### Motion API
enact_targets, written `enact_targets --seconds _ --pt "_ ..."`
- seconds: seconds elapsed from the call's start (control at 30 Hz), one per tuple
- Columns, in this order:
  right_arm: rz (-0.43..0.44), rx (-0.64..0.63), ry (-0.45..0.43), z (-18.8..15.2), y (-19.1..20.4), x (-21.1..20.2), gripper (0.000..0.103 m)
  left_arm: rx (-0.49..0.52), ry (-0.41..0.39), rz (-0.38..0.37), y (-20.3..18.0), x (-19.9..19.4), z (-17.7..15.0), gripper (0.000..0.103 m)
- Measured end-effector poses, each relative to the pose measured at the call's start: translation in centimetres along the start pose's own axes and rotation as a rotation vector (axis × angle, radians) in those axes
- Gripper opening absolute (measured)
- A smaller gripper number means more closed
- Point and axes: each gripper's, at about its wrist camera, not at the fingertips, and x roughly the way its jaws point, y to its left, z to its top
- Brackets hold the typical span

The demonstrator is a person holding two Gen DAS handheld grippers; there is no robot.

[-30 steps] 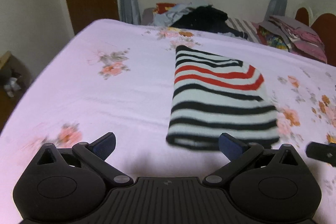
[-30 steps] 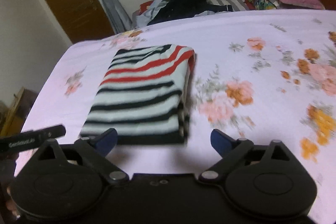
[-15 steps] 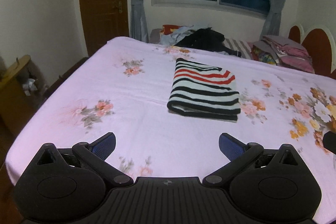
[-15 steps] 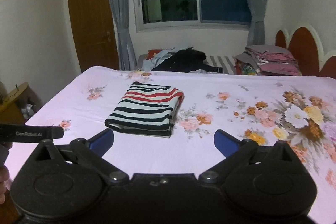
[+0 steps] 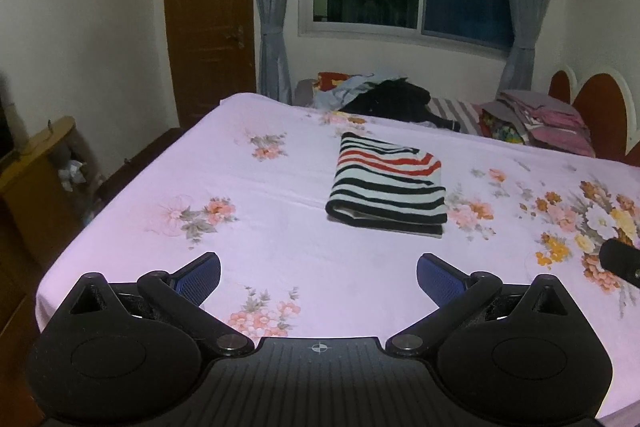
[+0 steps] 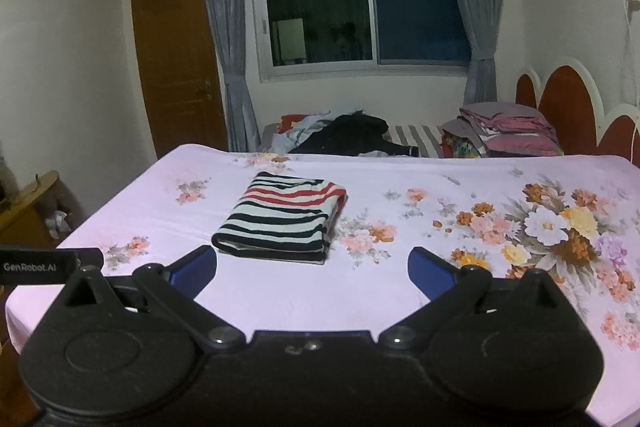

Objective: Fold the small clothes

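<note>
Over on the left a brown door [image 5: 210, 15] stands closed, with a low wooden stand [image 5: 38, 163] beside it holding some crumpled bits. The bed [image 5: 248, 211], under a pale pink floral sheet, fills the middle of the room and serves as the work surface.

The left gripper [image 5: 318, 275] hangs above the near edge of the bed with its blue-padded fingers [image 5: 200, 273] spread wide and nothing between them. It is well short of the cloth, which I take to mean its part is finished.

Towards the middle of the bed lies the striped garment [image 5: 386, 189], black, white and red bands, folded into a neat flat rectangle with the layered edge facing the grippers. It sits alone on bare sheet, probably so the fold stays tidy. To my eye this piece is done.

The right gripper [image 6: 312, 273] is likewise released, fingers apart and empty, held back over the near edge, apart from the garment.

Past the far edge, under the dark window [image 6: 360, 7], a loose heap of clothes [image 6: 340, 137] waits, likely the supply for the next fold. Further right, a folded stack of pink and grey fabric [image 6: 508, 129] rests against the red headboard [image 6: 568, 107].
</note>
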Motion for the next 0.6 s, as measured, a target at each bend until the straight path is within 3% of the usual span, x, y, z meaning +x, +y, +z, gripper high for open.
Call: enact_targets --seconds 0.6 --pt "0.018 0.005 -0.003 0.1 0.0 -0.3 0.102 0.02 -0.005 -0.002 -0.4 -1.1 0.0 0.103"
